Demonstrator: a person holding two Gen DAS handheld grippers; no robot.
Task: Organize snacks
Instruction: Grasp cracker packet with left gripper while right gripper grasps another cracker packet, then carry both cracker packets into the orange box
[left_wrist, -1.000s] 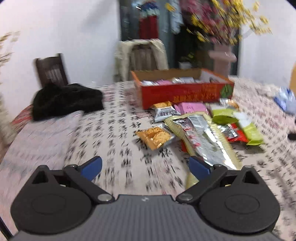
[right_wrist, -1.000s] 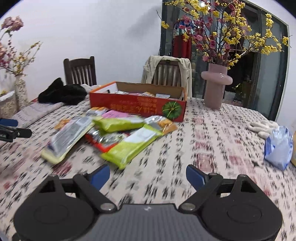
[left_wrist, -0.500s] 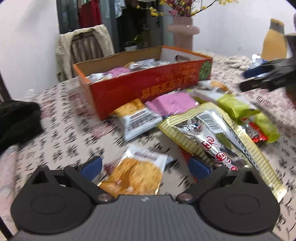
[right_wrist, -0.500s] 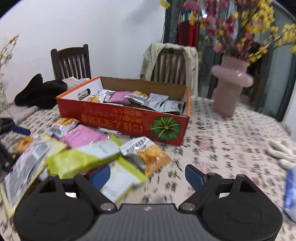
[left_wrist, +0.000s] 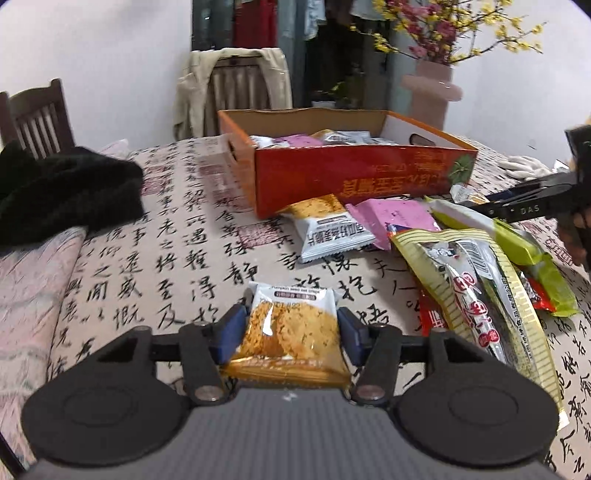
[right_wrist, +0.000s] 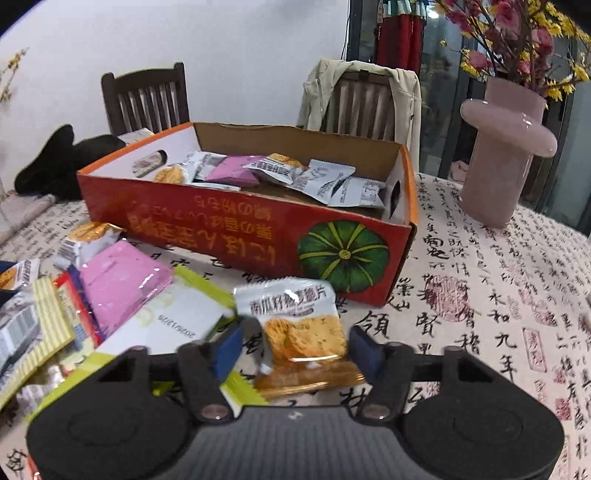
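A cracker packet (left_wrist: 293, 330) is clamped by the left gripper (left_wrist: 291, 334) in front of the red box (left_wrist: 354, 181); another packet (right_wrist: 301, 326) is straddled, ungripped, by the right gripper (right_wrist: 295, 349) beside the box's pumpkin corner.

Soft, even indoor light; strong fisheye bending at the dark corners (both views), glare on the pink packet (right_wrist: 122, 280), slight blur.

one snack box (right_wrist: 236, 229); two chairs (right_wrist: 146, 98); one vase (right_wrist: 506, 147)
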